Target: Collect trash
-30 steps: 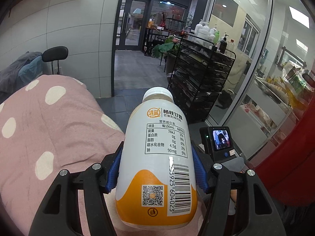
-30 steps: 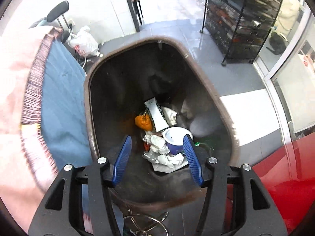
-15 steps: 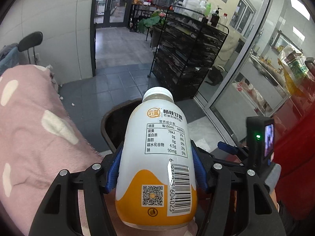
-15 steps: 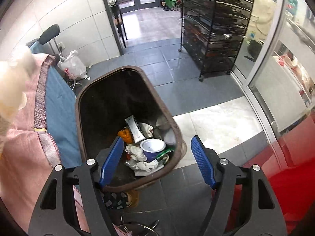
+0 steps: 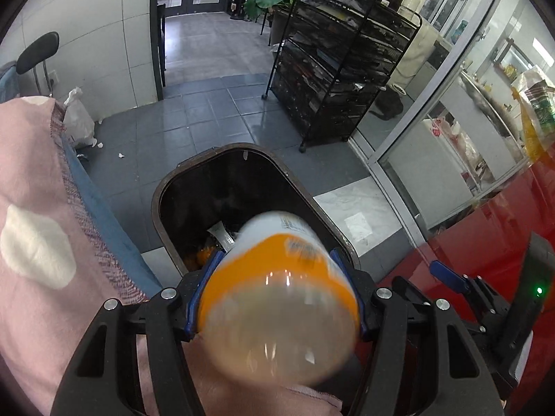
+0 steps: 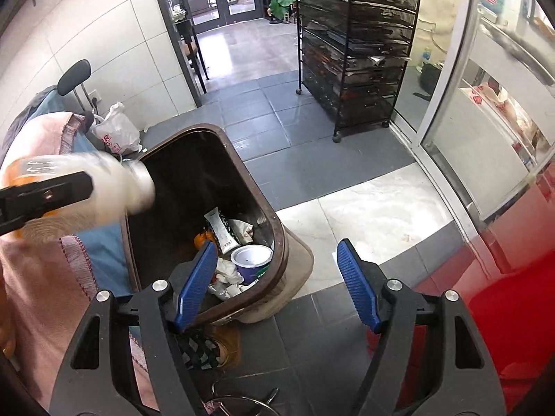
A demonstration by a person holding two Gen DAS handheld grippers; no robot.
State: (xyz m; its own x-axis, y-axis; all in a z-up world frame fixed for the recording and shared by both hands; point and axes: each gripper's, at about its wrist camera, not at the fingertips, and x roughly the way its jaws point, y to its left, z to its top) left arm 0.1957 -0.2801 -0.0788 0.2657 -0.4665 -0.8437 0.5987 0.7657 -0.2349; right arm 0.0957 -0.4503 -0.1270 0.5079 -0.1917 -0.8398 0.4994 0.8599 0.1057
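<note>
Now my left gripper (image 5: 277, 298) clamps the bottle (image 5: 277, 294) by its orange lower body, cap tipped forward and down over the bin (image 5: 166, 242), so letting go should drop it inside. It is smooth, rounded plastic, white above orange, blurred in both views. The bin is a dark, rounded-rectangular tub with a brown rim, holding crumpled paper, a wrapper and a blue cup (image 6: 251, 260). My right gripper (image 6: 274, 280) hovers by the bin's near corner, ribbed blue pads wide apart, holding nothing.
</note>
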